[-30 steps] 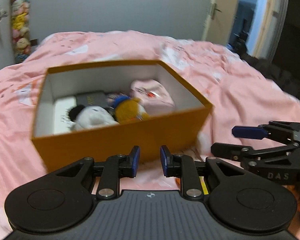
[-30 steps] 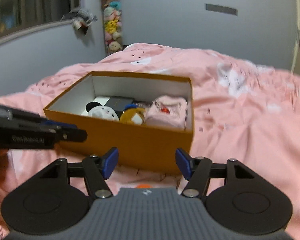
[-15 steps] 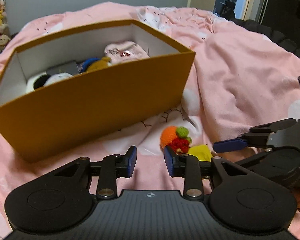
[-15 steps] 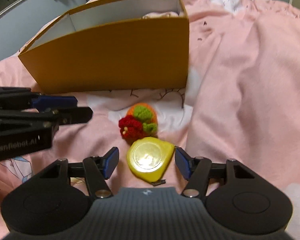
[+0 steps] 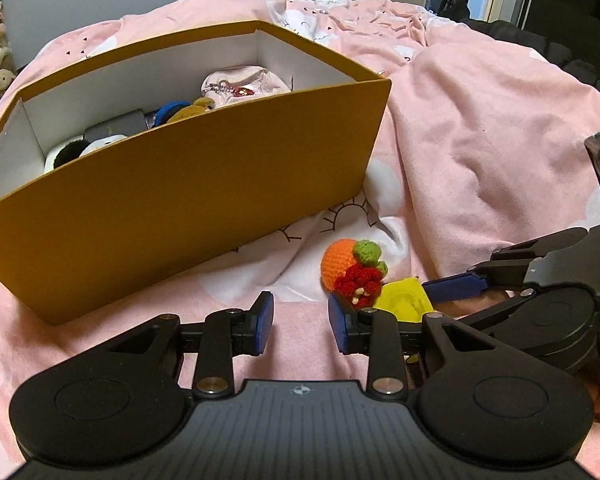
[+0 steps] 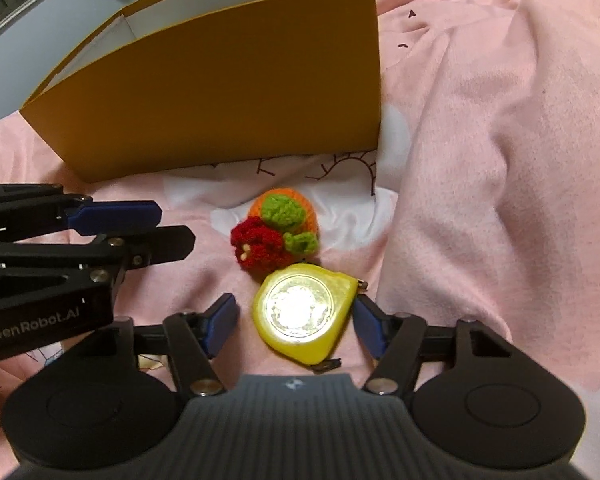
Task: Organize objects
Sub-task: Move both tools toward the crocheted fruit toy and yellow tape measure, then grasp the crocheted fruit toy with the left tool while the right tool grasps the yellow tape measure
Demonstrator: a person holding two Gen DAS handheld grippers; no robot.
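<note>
A yellow tape measure [image 6: 304, 312] lies flat on the pink bedding, between the jaws of my right gripper [image 6: 294, 308]. Those jaws are closing and the pads do not press on it. Just beyond it sits a crocheted orange fruit with green leaves and a red piece [image 6: 280, 224]. My left gripper [image 5: 300, 304] hovers open over bare bedding, nothing between its fingers, with the crocheted fruit [image 5: 348, 264] and tape measure [image 5: 404, 298] just to its right. An orange cardboard box [image 5: 204, 184] stands behind, holding a pink pouch [image 5: 240, 84] and plush toys [image 5: 84, 148].
The box's front wall [image 6: 220, 80] rises close behind the crocheted fruit. Rumpled pink duvet [image 5: 480, 140] fills the right side. The left gripper [image 6: 156, 224] reaches in from the left of the right wrist view. A doorway and grey wall lie beyond the bed.
Both grippers have come down from looking into the box to the bedding in front of it. The left jaws stand wider. The right jaws now sit either side of the tape measure.
</note>
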